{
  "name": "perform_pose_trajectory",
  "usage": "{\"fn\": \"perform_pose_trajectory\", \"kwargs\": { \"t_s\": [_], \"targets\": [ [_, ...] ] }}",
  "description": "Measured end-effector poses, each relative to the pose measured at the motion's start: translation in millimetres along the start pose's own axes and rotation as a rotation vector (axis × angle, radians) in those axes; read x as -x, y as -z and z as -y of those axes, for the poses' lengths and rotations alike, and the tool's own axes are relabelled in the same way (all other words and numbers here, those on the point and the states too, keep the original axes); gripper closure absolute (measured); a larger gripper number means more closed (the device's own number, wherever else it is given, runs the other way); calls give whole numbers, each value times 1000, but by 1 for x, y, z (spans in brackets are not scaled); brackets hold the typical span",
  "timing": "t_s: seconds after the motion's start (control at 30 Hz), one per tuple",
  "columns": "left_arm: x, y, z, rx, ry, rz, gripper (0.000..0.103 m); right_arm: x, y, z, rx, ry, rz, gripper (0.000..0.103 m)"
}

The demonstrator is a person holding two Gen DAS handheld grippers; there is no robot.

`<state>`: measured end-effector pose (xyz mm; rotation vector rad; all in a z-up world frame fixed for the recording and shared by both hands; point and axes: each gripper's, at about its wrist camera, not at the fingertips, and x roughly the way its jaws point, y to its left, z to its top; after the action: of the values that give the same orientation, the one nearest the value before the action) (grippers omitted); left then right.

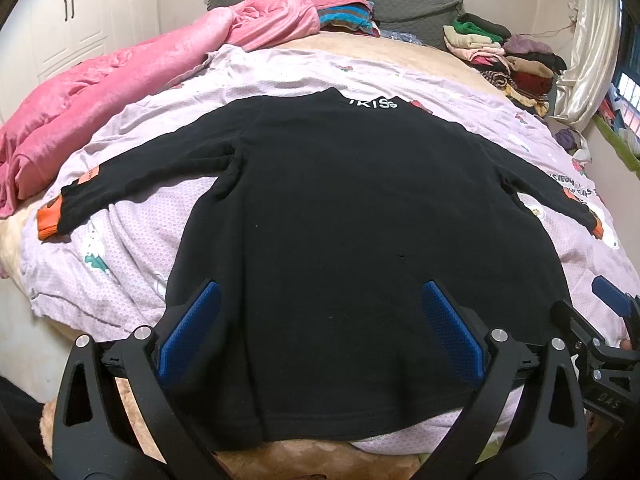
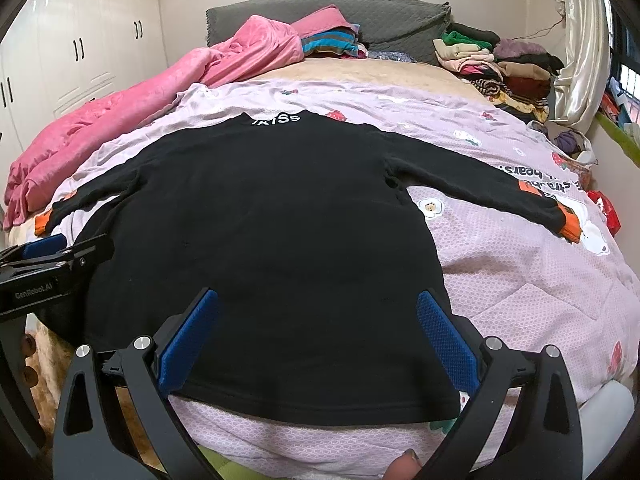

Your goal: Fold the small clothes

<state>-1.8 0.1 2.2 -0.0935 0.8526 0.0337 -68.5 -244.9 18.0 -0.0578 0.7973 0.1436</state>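
Lying flat on quilt: black sweatshirt, sleeves spread; orange cuffs.

The black sweater has white letters "KISs" at its collar, the left gripper carries "GenRobot.AI" on its body, and the right gripper shows "DAS".

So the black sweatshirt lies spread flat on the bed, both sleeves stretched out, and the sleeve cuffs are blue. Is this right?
Nearly. The black sweatshirt lies flat with both sleeves out, but the cuffs are orange, not blue; the right wrist view shows it.
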Motion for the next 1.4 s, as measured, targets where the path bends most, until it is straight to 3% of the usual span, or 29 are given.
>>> {"fn": "perform_pose_trajectory", "kwargs": {
  "t_s": [1.4],
  "targets": [
    [-10,-8,12,-2,1,-12,9,-7,-11,2,-15,-13,19,4]
  ]
}}
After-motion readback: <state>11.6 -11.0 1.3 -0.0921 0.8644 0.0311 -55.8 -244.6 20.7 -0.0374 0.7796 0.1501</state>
